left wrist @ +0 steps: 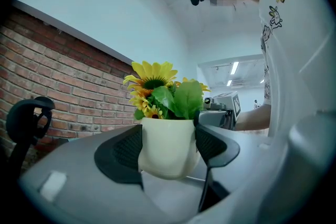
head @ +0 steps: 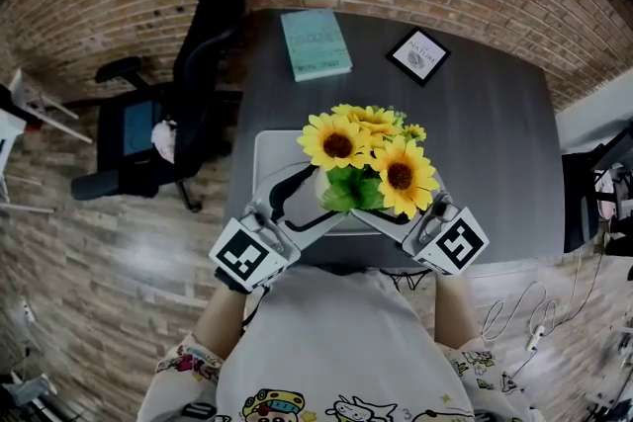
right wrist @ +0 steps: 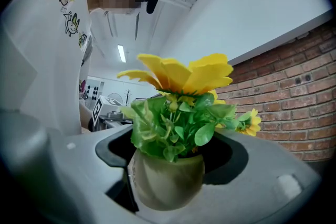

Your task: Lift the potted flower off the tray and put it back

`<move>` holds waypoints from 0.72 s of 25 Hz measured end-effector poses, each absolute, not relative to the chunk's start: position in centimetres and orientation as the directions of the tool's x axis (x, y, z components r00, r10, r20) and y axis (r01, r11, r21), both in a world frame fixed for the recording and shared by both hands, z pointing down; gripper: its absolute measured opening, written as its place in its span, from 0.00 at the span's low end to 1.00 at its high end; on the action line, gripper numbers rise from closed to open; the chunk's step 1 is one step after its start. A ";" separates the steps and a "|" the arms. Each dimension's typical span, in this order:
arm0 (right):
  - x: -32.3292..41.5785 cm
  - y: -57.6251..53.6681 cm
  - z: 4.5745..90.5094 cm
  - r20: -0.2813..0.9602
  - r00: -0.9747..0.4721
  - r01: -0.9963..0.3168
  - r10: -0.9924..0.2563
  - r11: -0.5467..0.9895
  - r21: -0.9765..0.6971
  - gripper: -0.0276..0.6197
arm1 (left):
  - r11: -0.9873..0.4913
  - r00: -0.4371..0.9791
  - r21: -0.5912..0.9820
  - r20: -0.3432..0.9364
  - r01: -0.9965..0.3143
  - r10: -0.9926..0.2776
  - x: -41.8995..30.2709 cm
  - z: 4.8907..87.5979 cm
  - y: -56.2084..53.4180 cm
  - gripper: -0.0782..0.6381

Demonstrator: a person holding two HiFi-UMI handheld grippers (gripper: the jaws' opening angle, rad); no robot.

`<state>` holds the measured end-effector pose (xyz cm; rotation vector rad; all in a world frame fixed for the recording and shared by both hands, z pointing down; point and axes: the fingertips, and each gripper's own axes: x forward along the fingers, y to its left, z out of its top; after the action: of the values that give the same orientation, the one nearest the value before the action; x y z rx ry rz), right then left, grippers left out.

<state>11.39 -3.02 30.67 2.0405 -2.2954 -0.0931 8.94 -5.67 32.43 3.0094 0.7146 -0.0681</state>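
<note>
A printed shirt (head: 326, 351) fills the near edge of the head view. Just beyond it the left tongs (head: 303, 205) and right tongs (head: 407, 211) are held level and converge on the pot (left wrist: 167, 152) from either side. The pot is clasped by both: its pale flanks are pressed by the left pads (left wrist: 123, 149), and it is seated between the right jaws, which stand fairly wide on it. It is seen over the near part of the tray (head: 269, 153) on the counter (head: 475, 133) — whether its base has cleared the tray cannot be told. The lift is judged to be the step in hand. It is best made straight up, with both hands raised together and level, so that the top-heavy flowers (head: 368, 153) are not tipped and the pot is not twisted between the two grips.
</note>
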 end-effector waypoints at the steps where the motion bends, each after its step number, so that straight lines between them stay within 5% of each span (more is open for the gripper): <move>1: 11.4 -3.0 30.7 0.013 -0.121 -0.988 -0.993 0.122 0.092 0.60 | -0.893 0.893 0.034 -0.053 0.448 0.446 9.0 32.5 -5.7 0.57; 18: 12.3 -3.9 33.5 0.040 -0.156 -0.986 -0.987 0.158 0.053 0.60 | -0.898 0.899 0.060 0.006 0.436 0.437 10.0 35.6 -6.1 0.57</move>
<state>12.34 -3.86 33.48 1.9975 -2.3398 -0.0227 9.98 -6.14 35.64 3.0055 0.6914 0.0305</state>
